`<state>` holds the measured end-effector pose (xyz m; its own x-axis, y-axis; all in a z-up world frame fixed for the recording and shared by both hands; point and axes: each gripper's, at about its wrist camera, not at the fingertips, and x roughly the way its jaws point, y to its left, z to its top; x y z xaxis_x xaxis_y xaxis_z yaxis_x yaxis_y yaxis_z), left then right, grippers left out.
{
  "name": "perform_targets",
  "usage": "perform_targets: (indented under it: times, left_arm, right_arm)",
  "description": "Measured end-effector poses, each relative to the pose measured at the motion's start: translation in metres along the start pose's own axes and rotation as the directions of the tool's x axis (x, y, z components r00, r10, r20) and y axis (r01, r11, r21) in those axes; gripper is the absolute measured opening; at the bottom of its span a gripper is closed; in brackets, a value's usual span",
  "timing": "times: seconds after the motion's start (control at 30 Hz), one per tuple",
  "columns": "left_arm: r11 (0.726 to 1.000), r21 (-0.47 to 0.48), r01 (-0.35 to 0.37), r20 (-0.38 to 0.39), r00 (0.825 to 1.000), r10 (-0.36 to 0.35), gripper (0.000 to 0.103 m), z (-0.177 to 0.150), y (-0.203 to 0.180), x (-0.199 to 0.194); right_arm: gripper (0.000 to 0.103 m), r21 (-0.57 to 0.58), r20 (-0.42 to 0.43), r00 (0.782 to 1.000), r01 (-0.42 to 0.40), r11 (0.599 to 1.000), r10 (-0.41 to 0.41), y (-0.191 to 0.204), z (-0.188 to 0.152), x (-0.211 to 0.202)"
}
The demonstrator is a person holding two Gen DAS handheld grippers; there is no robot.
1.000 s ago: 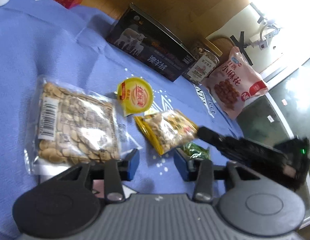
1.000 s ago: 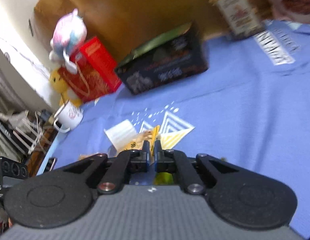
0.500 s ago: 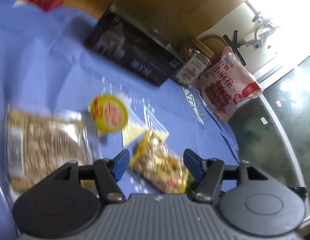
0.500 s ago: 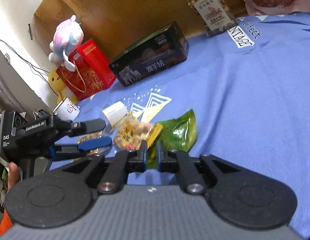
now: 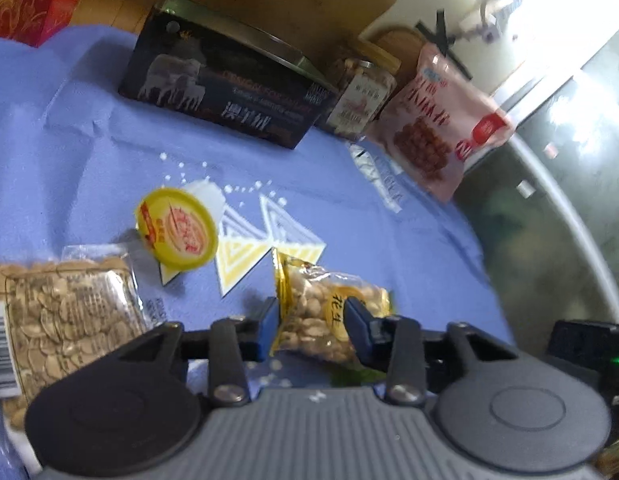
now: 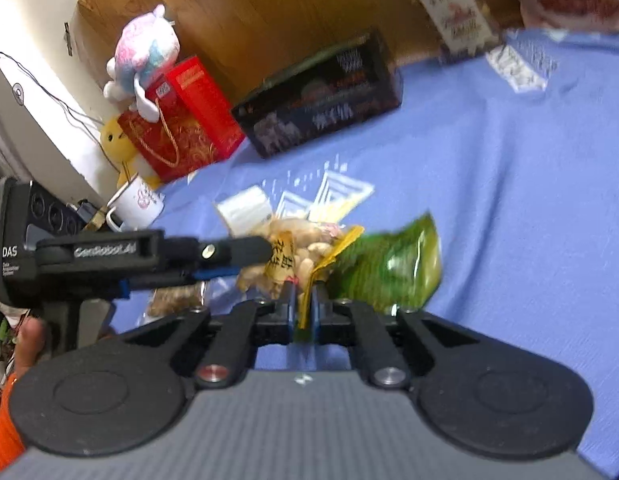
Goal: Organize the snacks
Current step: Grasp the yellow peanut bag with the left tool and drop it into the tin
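Straddling the peanut packet on the near blue cloth, the left gripper stood wide, ready to clamp; the right gripper pinched the green packet beside it.

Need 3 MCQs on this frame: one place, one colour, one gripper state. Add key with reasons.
1. Where is the glass jar?
A. between the dark box and the pink bag
B. on the seed packet
C. under the mug

2. What colour is the lid of the small cup?
A. blue
B. yellow
C. black

3. What is the left gripper doing?
A. clamped flat shut
B. holding the mug
C. straddling the peanut packet

A: the jar stands between them.
B: the lid is yellow with red print.
C: a blue finger sits on each side of the packet.
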<state>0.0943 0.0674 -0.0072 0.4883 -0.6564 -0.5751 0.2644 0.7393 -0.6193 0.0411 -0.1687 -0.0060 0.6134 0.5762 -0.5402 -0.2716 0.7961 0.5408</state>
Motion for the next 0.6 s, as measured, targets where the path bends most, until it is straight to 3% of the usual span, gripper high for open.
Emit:
perform_targets:
  times: [0.17, 0.33, 0.47, 0.53, 0.57, 0.6]
  left_arm:
    - [0.999, 0.042, 0.017, 0.1, 0.995, -0.021, 0.035, 0.038, -0.012, -0.022]
    - [0.999, 0.042, -0.017, 0.211, 0.978, 0.008, 0.035, 0.107, -0.007, -0.017]
    - [0.994, 0.001, -0.11, 0.268, 0.958, 0.105, 0.036, 0.159, 0.011, 0.003]
    - [0.987, -0.029, -0.159, 0.279, 0.947, 0.161, 0.044, 0.176, 0.022, 0.014]
    - [0.981, -0.035, -0.192, 0.281, 0.94, 0.194, 0.053, 0.182, 0.027, 0.022]
    - [0.974, -0.035, -0.222, 0.279, 0.934, 0.223, 0.055, 0.186, 0.029, 0.027]
  right_arm:
    - [0.011, -0.048, 0.054, 0.998, -0.031, 0.998, 0.034, 0.009, 0.04, 0.008]
    - [0.011, -0.106, 0.138, 0.99, -0.018, 0.994, 0.033, 0.021, 0.11, 0.047]
    - [0.011, -0.079, 0.126, 0.992, -0.02, 0.997, 0.03, 0.019, 0.164, 0.098]
    - [0.016, -0.099, 0.124, 0.992, 0.019, 0.995, -0.007, 0.022, 0.177, 0.124]
    - [0.019, -0.121, 0.124, 0.992, 0.052, 0.991, -0.037, 0.025, 0.18, 0.137]
    - [0.028, -0.135, 0.105, 0.991, 0.093, 0.986, -0.079, 0.025, 0.182, 0.151]
